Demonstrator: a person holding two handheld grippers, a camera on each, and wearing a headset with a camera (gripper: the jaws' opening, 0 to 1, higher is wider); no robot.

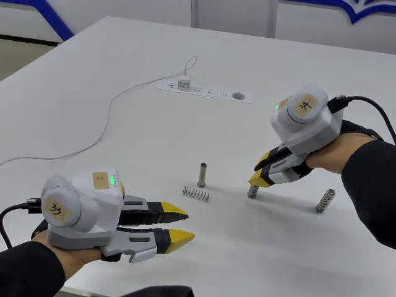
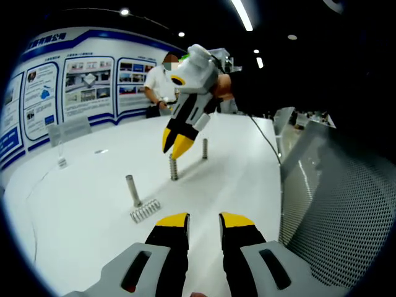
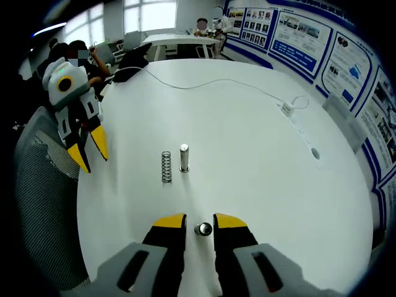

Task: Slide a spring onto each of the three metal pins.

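- Left claw [image 1: 189, 225]: you hold it low over the near edge of the counter [image 1: 124, 74], jaws parted and empty. It points toward the loose parts but is well short of them.
- Loose spring [image 1: 196, 193]: the last unmounted one lies on its side on the counter, just beside the foot of the bare pin. Your right gripper view shows it parallel to that pin [image 3: 166, 166].
- Bare pin [image 1: 202, 174]: it stands upright near the middle of the counter with no spring on it. This is the one pin left to serve.
- Right claw [image 1: 255, 180]: it stands tip-down directly over the second pin [image 1: 253, 191], which wears a spring. In your right gripper view the pin's top [image 3: 203, 229] shows through the narrow gap between the parted jaws, and nothing is held in them.
- Third pin [image 1: 325, 200]: farthest right and well apart from the claws, it also carries a spring.
- Step in hand, as judged: two of three pins are dressed, and you appear to be finishing at the second.
- Next move, as judged: lift the right claw straight off without tipping the pin. Pinch the lying spring across its coils, turn it upright, centre its bore over the bare pin and let it down.
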